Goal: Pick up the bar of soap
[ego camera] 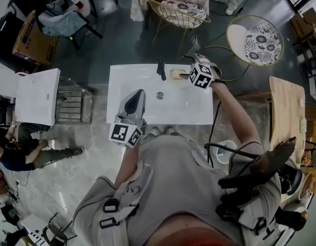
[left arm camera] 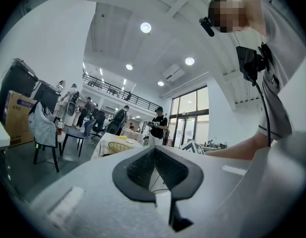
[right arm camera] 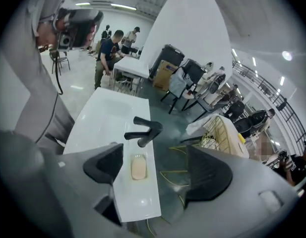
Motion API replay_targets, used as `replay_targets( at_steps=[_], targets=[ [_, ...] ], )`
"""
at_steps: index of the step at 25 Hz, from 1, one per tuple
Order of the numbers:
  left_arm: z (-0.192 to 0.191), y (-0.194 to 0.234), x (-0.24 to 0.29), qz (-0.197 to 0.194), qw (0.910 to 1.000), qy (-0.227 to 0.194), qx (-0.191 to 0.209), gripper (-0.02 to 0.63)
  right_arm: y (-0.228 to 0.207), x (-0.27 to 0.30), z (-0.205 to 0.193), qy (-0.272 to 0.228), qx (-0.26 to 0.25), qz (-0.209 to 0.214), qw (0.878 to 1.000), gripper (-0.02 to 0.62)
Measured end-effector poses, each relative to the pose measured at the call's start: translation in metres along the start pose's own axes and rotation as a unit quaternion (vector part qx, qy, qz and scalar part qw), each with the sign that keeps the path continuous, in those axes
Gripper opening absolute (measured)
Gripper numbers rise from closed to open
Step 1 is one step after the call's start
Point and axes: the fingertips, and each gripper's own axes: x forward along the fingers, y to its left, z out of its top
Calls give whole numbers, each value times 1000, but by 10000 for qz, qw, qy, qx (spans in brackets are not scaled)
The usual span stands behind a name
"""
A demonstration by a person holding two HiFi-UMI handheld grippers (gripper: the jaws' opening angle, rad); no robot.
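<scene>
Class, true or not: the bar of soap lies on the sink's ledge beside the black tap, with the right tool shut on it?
Not quite: the right tool is open, jaws apart and clear of the bar of soap, as the right gripper view shows. It does lie on the sink's ledge beside the black tap.

The tabletop [right arm camera: 108, 115] is finished in glossy white, like glazed ceramic, and the tap [right arm camera: 144, 129] in matt black. The bar of soap [right arm camera: 138, 168] is seen as pale, smooth and waxy. The right tongs [right arm camera: 160, 165] are cased in matt grey plastic, with dark matt pads [right arm camera: 207, 175]. The floor [ego camera: 65, 183] is polished and reflective.
</scene>
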Motion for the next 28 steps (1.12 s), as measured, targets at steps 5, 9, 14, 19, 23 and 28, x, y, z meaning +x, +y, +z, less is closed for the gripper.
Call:
replay_targets(
  at_steps=[5,9,14,19,23,28],
  targets=[
    [8,5,-3,147,9999,19,85,-6,10,68,-45,483,-93,483,9976,391],
    [17,12,-8,281,9995,22,153,-6,22,122,-75,775,-66,819,9936,360],
    [13,23,-13,447,9987,121,208,-6,33,164,-99,964,335,1163,9880,344],
    [6,25,-14,514,9982,227,211,-6,45,189,-113,1135,558,1417,9818,314],
    [3,23,-12,507,9982,241,201,-6,51,207,-127,1317,634,1506,9777,311],
    [1,21,-10,500,9981,299,213,-6,50,220,-131,1334,843,1562,9750,283]
  ],
)
